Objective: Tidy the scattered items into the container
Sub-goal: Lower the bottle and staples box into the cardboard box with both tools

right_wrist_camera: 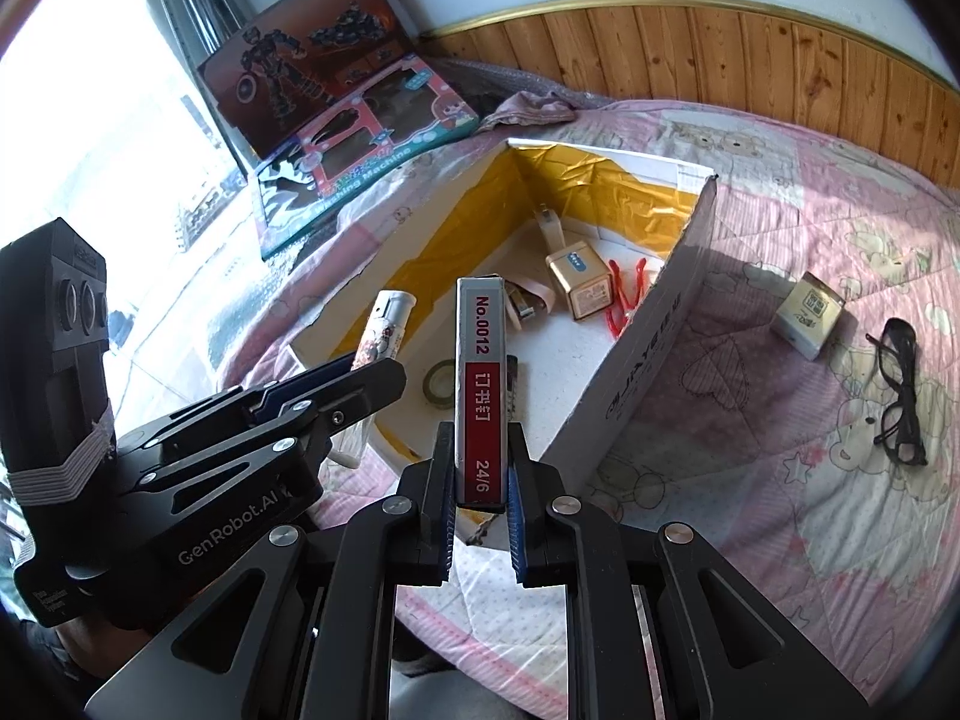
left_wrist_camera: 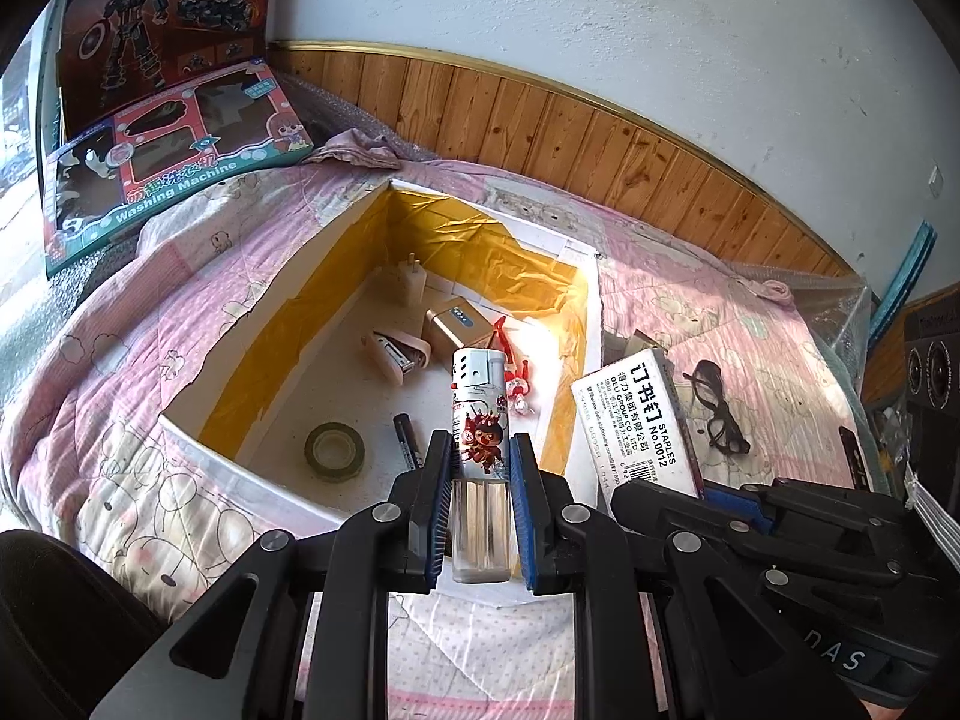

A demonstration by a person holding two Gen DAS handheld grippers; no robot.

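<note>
Bed: a pink quilt with cartoon bears (right_wrist_camera: 750,420) covers it, and everything lies on top of it.
Container: a big white cardboard box with yellow tape inside (left_wrist_camera: 288,324) sits open in the middle of the bed. It already holds a tape roll, a black pen, a pink stapler, a gold cube charger and a small red toy.
Left gripper: the left gripper (left_wrist_camera: 480,480) is pinching a white lighter with a red cartoon picture (left_wrist_camera: 480,408), right over the near edge of the box.
Right gripper: the right gripper (right_wrist_camera: 480,474) is pinching a red and white staples box (right_wrist_camera: 482,384) by its thin sides, also over the near edge of the box.
Staples box feel: small, stiff card, and probably a bit heavy for its size. Holding it low on the flat sides looks safe.
Lighter feel: light, hard and smooth plastic, so it could slip. The grip on its lower half looks fine.
Left outside: black glasses (right_wrist_camera: 900,390) and a small white and gold packet (right_wrist_camera: 810,315) lie on the quilt, well apart from the box.
Glasses feel: thin and easy to break, I think. Best to hold them softly at the bridge or frame, not the lenses.
</note>
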